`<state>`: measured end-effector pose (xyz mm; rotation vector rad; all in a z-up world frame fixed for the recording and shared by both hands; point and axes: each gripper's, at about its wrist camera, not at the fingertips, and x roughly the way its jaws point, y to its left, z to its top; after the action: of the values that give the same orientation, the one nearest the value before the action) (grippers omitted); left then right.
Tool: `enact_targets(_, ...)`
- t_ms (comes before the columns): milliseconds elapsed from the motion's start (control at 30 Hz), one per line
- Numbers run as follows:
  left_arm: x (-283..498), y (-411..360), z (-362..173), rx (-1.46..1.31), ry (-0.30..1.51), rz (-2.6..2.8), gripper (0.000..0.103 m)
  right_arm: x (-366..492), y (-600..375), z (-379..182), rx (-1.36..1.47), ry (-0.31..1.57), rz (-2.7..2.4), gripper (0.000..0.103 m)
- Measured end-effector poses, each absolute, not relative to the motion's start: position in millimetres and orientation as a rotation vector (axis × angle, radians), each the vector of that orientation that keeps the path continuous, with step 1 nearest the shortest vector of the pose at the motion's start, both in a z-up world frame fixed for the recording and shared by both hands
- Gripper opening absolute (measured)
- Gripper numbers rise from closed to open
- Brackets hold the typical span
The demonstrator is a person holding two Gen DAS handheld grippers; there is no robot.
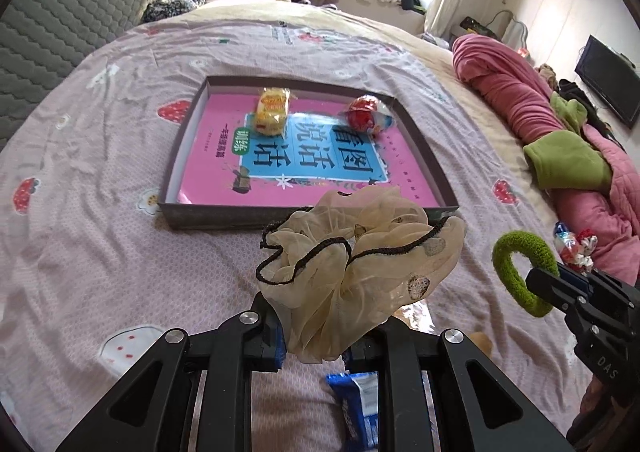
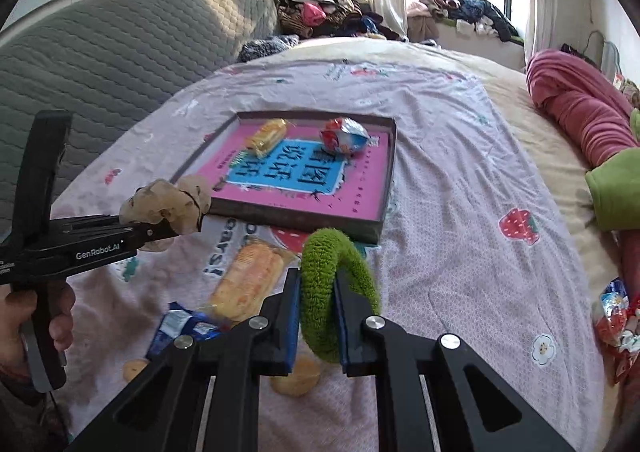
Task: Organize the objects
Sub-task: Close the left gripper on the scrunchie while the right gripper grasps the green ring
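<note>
My left gripper [image 1: 314,326] is shut on a cream sheer scrunchie [image 1: 360,252] with black trim, held above the bedspread just short of the tray's near wall. My right gripper [image 2: 318,316] is shut on a green fuzzy hair tie [image 2: 340,292], also lifted off the bed. Each gripper shows in the other's view: the right gripper [image 1: 560,288] with the green hair tie [image 1: 516,272], the left gripper [image 2: 160,230] with the scrunchie [image 2: 168,204]. Ahead lies a shallow dark tray [image 1: 200,216] [image 2: 304,220] holding a pink book [image 1: 304,168], a yellow snack pack [image 1: 272,110] [image 2: 266,136] and a red-and-white wrapped snack [image 1: 366,114] [image 2: 344,136].
Loose on the bedspread below the grippers lie an orange snack pack [image 2: 248,280], a blue wrapper [image 2: 184,328] [image 1: 356,404] and two small round cakes [image 2: 298,376]. More wrapped snacks [image 2: 616,320] sit at the right beside a rolled pink and green blanket [image 1: 560,132]. A grey headboard [image 2: 100,64] stands at the left.
</note>
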<state>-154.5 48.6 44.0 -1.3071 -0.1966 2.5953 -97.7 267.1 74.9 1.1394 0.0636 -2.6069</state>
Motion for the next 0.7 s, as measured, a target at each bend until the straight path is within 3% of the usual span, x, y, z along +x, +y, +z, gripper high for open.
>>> enact_targets(700, -91, 57, 101, -1.206, -0.092, 2.701, 0.02, -57, 249, 130, 0.946, 0.061, -2.645, 0.016)
